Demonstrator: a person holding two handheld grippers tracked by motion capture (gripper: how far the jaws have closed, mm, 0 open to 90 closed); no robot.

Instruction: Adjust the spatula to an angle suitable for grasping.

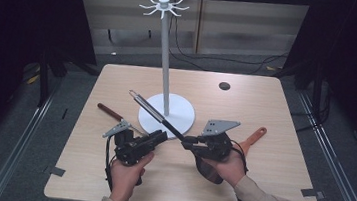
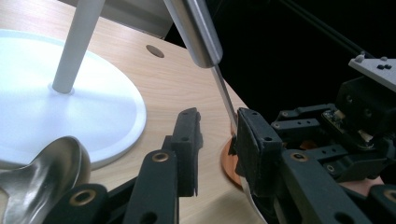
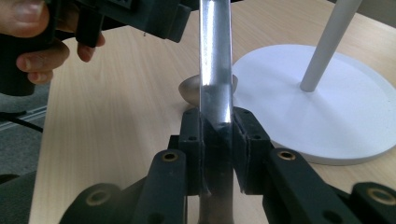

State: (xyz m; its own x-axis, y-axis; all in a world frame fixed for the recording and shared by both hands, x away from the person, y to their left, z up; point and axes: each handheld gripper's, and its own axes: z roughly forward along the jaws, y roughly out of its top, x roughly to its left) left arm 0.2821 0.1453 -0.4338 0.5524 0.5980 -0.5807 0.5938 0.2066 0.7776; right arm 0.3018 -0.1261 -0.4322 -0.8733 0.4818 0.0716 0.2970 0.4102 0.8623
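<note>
The right gripper [image 3: 217, 140] is clamped on the steel handle of a long utensil [image 1: 153, 109], holding it slanted over the white base [image 1: 178, 111] of the hook stand [image 1: 165, 54], with the hanging loop at the far end pointing away from the person. The left gripper [image 2: 217, 140] sits just beside it, jaws apart and gripping nothing, although the utensil's thin shaft passes close to one pad. Judged step: transfer or re-grip before hanging. The next move likely calls for a steady second grip, then lifting the loop toward the hooks at the top [image 1: 164, 6] — well above the table [image 1: 273, 140]. A spoon [image 2: 42, 172] and a wooden-handled tool [image 1: 110, 112] lie nearby — unused.
</note>
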